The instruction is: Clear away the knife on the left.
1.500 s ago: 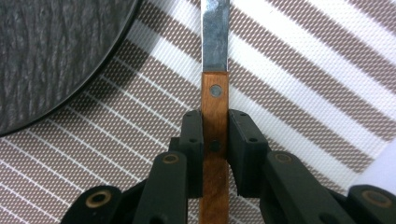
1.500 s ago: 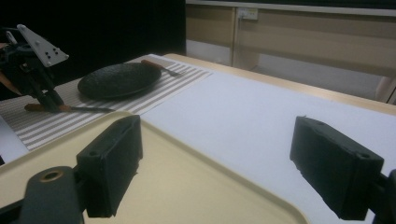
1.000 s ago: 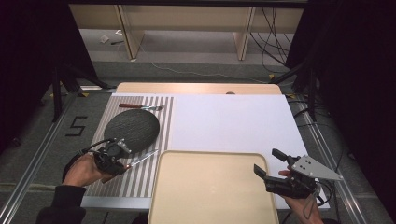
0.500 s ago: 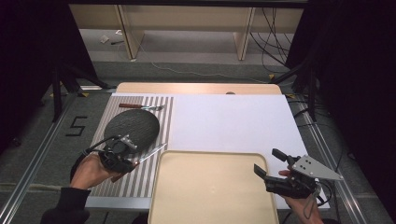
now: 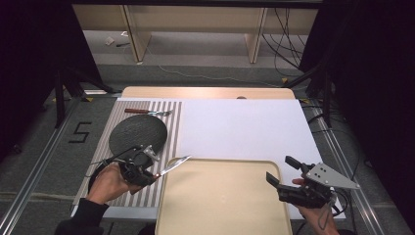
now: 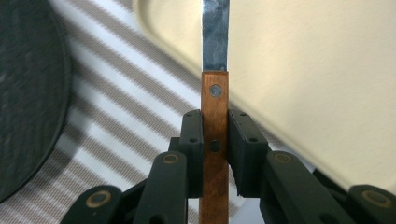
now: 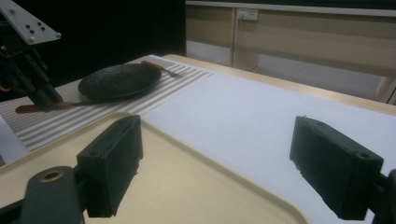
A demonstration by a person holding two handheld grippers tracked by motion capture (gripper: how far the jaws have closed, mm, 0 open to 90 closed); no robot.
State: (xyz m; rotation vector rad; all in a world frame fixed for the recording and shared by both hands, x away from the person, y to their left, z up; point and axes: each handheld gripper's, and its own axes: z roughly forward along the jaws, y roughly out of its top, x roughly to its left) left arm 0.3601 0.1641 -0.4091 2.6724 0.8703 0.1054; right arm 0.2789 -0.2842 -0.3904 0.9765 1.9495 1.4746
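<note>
Lab: black curtains [image 5: 377,98], trailing cables [image 5: 286,36]

Left gripper [image 5: 147,172] clamped, right gripper [image 5: 286,171] agape.

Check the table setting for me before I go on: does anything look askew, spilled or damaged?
Nothing looks spilled or broken. The dark plate sits flat on the striped mat, a fork lies behind it, and the tray is bare. The left gripper holds a knife by its handle, blade over the tray's corner.
</note>
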